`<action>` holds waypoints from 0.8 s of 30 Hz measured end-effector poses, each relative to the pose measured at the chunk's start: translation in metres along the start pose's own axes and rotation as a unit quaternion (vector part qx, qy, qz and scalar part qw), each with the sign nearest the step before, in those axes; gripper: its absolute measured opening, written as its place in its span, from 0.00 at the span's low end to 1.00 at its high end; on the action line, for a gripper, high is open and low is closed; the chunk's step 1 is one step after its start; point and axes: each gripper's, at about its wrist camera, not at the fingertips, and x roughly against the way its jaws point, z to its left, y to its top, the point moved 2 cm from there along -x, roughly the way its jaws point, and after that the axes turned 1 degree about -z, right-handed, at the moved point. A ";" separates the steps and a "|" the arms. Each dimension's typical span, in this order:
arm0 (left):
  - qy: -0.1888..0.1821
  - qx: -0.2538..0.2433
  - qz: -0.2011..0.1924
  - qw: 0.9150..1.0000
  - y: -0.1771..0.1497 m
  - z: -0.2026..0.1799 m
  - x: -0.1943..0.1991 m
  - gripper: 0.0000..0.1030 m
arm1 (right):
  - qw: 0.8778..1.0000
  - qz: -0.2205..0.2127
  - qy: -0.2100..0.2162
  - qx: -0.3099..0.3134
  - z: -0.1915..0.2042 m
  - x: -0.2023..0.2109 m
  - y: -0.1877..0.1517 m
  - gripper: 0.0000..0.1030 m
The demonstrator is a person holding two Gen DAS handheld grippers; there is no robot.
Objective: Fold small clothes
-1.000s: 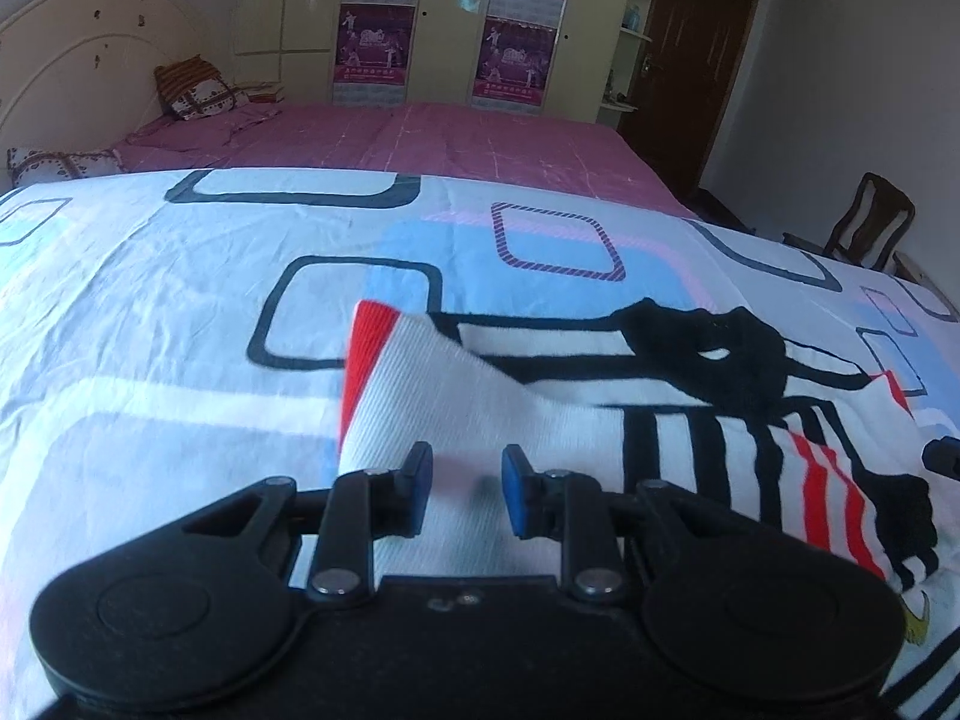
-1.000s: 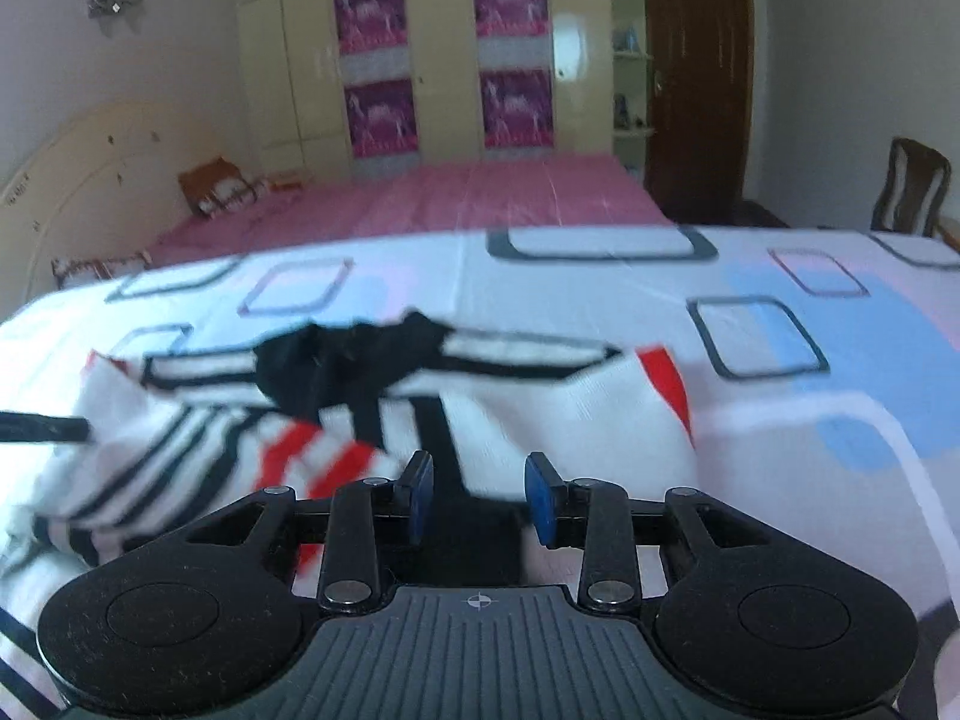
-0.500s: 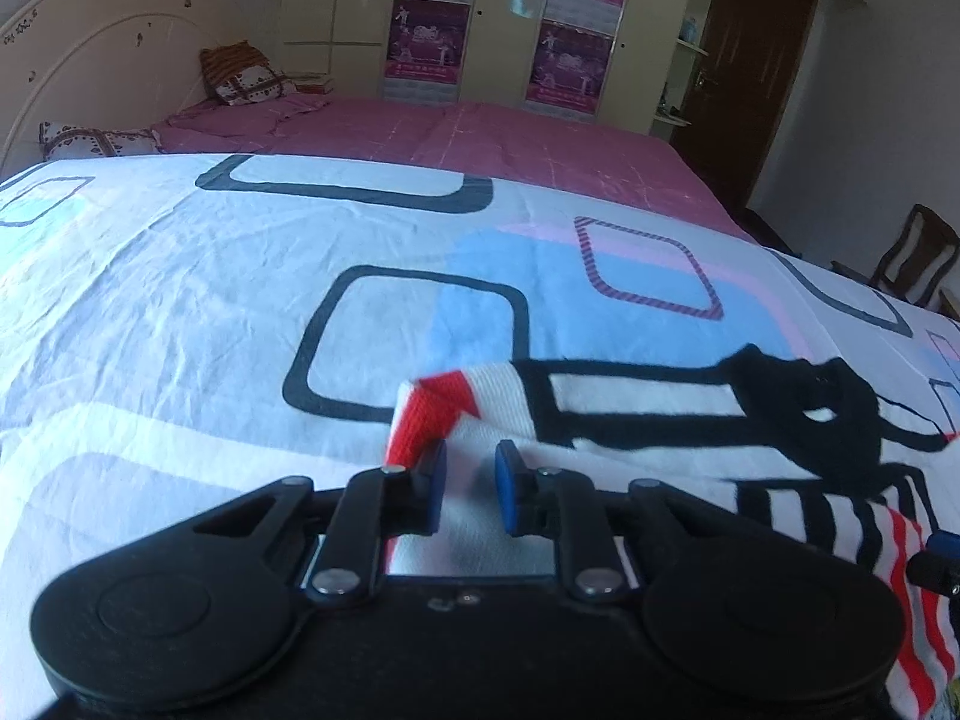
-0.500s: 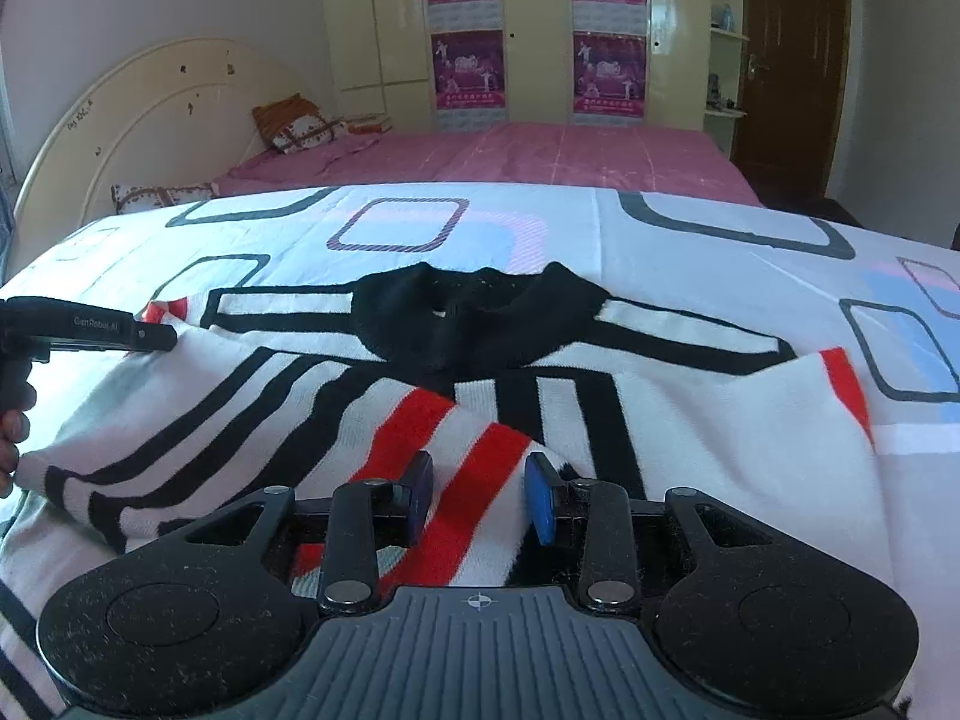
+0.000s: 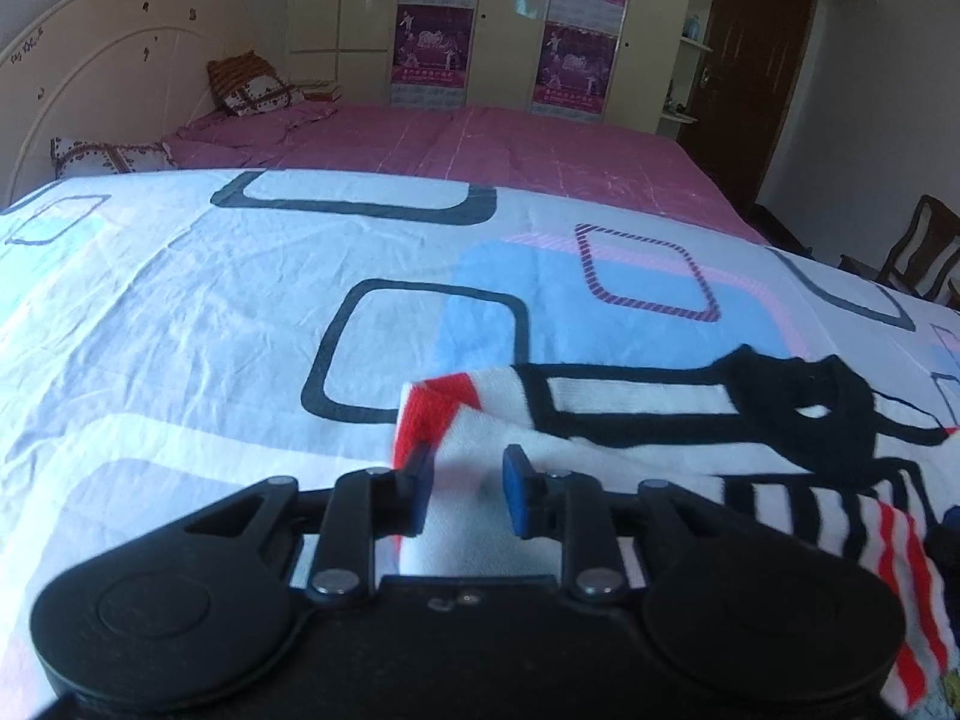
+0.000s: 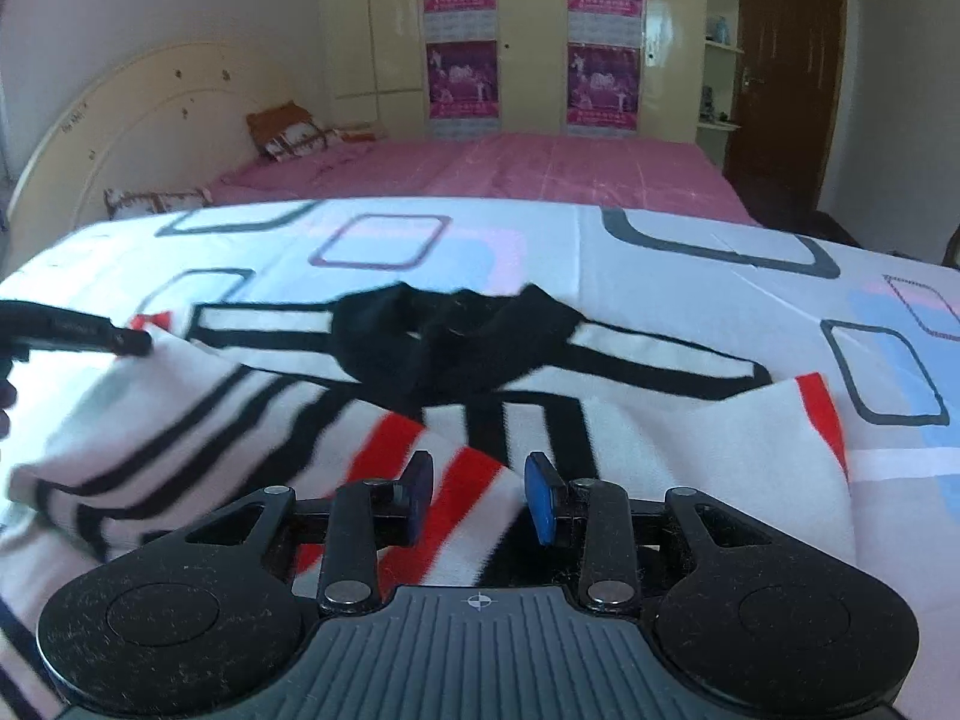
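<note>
A small white sweater (image 6: 630,438) with black and red stripes and a black collar (image 6: 444,336) lies on the patterned bed sheet, its lower part folded up over its body. In the left wrist view the sweater (image 5: 630,414) lies ahead, its red-cuffed sleeve end (image 5: 432,408) just beyond the fingers. My left gripper (image 5: 465,489) is open with white fabric between its jaws. It also shows in the right wrist view (image 6: 78,333) at the sweater's left edge. My right gripper (image 6: 480,495) is open over the red-striped folded edge.
The white sheet (image 5: 210,312) with black, blue and purple squares covers the near bed. A pink bed (image 5: 480,144) with pillows (image 5: 252,87) lies beyond. A wardrobe with posters (image 6: 522,42), a dark door (image 6: 780,60) and a wooden chair (image 5: 924,252) stand at the back.
Both grippers carried the sweater's lower edge up toward the collar. The left gripper closed on the fabric, then its jaws opened wider. The right gripper's jaws also opened wider.
</note>
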 end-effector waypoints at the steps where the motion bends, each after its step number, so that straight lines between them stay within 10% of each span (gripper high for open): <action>1: -0.002 -0.002 -0.002 1.000 0.000 -0.002 0.005 0.24 | 1.000 -0.001 0.002 0.001 0.002 0.002 0.001 0.33; 16: -0.068 -0.049 0.003 0.996 -0.047 -0.048 0.075 0.26 | 0.999 0.013 0.037 0.012 0.033 0.019 -0.014 0.33; 24: -0.044 -0.055 0.018 0.997 -0.090 -0.043 0.069 0.28 | 0.999 0.035 0.018 0.030 0.030 0.014 -0.037 0.33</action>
